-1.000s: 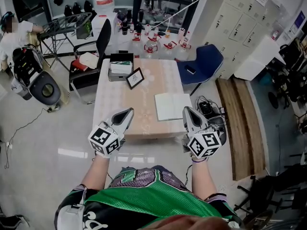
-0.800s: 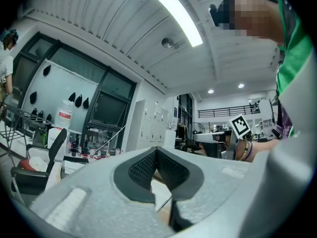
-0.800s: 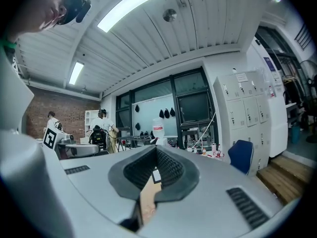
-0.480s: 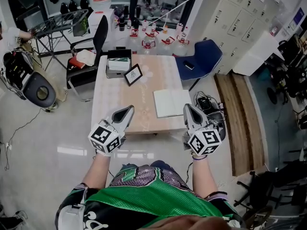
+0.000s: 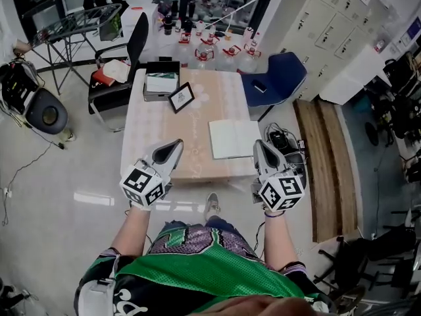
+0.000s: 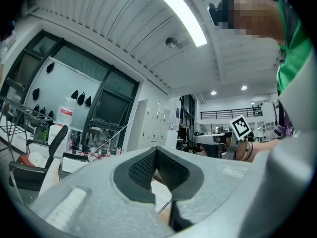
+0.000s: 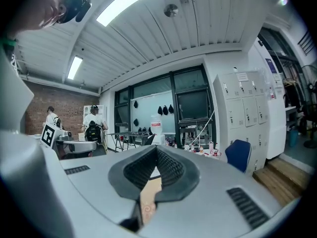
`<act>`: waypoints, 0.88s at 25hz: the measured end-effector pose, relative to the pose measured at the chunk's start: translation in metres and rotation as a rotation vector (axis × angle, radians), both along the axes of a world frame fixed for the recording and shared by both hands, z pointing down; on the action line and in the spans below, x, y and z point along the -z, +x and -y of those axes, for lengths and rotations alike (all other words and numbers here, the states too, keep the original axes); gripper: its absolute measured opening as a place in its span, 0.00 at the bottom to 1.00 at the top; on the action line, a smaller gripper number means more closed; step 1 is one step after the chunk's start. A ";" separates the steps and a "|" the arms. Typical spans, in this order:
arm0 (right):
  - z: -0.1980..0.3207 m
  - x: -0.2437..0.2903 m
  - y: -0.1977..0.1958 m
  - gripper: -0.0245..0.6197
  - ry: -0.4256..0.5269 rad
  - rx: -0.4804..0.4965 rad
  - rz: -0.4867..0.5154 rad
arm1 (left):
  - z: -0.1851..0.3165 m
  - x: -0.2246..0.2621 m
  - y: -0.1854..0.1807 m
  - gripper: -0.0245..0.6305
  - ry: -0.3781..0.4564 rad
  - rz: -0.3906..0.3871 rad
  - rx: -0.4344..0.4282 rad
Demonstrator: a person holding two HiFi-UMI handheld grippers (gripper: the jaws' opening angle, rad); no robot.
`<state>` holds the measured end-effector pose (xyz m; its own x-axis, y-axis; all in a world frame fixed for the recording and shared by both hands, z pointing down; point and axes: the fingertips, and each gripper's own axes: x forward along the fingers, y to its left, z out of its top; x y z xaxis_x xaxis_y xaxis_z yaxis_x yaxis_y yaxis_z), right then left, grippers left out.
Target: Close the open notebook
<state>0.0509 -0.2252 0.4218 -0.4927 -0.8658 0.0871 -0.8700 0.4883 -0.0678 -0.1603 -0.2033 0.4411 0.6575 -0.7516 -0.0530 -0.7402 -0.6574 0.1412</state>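
Notebook (image 5: 231,139) lay open, pages up, flat on the table (image 5: 164,137). It sat against the right edge, closer to the near-right corner than to the far-right one.

Left to right:
- Black chair (image 5: 135,54) stood off the far-left corner.
- Box (image 5: 161,83) sat at the far-left corner. Frame (image 5: 182,98) stood propped just beside it, toward the middle of the far edge. Both were well apart from the notebook.
- Left gripper (image 5: 176,145) was held level over the near edge, left of centre. Left gripper view showed its jaws closed tip to tip, nothing between them.
- Right gripper (image 5: 258,147) was held level by the near-right corner. In head view its tip was just beside the notebook's near-right corner; couldn't tell whether it touched. Jaws were closed here too, nothing clamped, only table surface visible through the gap below the tips.
- Blue chair (image 5: 276,81) stood off the far-right corner, seat angled toward the table.
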 end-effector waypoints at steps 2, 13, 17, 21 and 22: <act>0.011 -0.002 0.005 0.04 -0.011 0.007 0.019 | 0.004 0.001 0.005 0.06 -0.002 -0.003 -0.001; 0.081 0.012 0.024 0.19 0.008 0.136 0.051 | 0.040 0.019 0.049 0.06 0.014 0.037 0.017; 0.107 -0.005 0.043 0.20 -0.034 0.155 0.049 | 0.054 0.021 0.068 0.06 0.016 0.050 0.017; 0.132 -0.034 0.062 0.20 -0.092 0.162 0.022 | 0.070 0.017 0.087 0.06 0.010 0.062 0.015; 0.138 -0.042 0.067 0.20 -0.108 0.162 0.025 | 0.074 0.017 0.091 0.06 0.009 0.065 0.017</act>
